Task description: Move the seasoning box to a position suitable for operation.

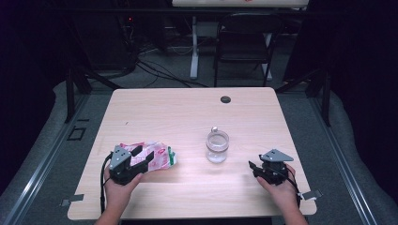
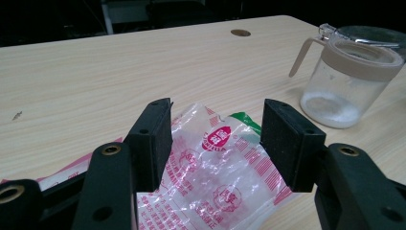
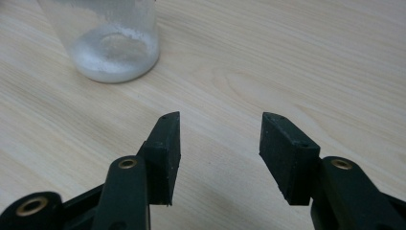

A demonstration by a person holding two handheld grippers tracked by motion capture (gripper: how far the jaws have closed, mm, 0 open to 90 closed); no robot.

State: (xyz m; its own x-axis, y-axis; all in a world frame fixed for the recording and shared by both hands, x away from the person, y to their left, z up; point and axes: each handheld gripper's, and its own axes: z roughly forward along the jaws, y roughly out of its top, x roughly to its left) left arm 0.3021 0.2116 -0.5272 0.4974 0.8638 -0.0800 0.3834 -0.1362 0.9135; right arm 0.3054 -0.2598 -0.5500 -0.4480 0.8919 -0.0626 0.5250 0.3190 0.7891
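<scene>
A crinkled clear plastic bag (image 1: 157,157) with red and green print lies flat on the left front of the wooden table (image 1: 187,112). My left gripper (image 1: 143,154) hovers over its near end, open, with the bag (image 2: 215,167) lying below and between the pads without being pinched; the left gripper (image 2: 216,117) points toward the jar. A clear lidded jar (image 1: 217,146) with a little white powder at the bottom stands mid-table (image 2: 352,76). My right gripper (image 1: 254,167) rests open near the right front edge, aimed left at the jar (image 3: 115,48). Nothing lies between the right gripper's (image 3: 220,122) pads.
A small black grommet (image 1: 225,99) sits in the table near its far edge. A dark folding chair (image 1: 244,42) and a white table leg (image 1: 194,47) stand beyond the table. Bare wood lies between the bag and the jar.
</scene>
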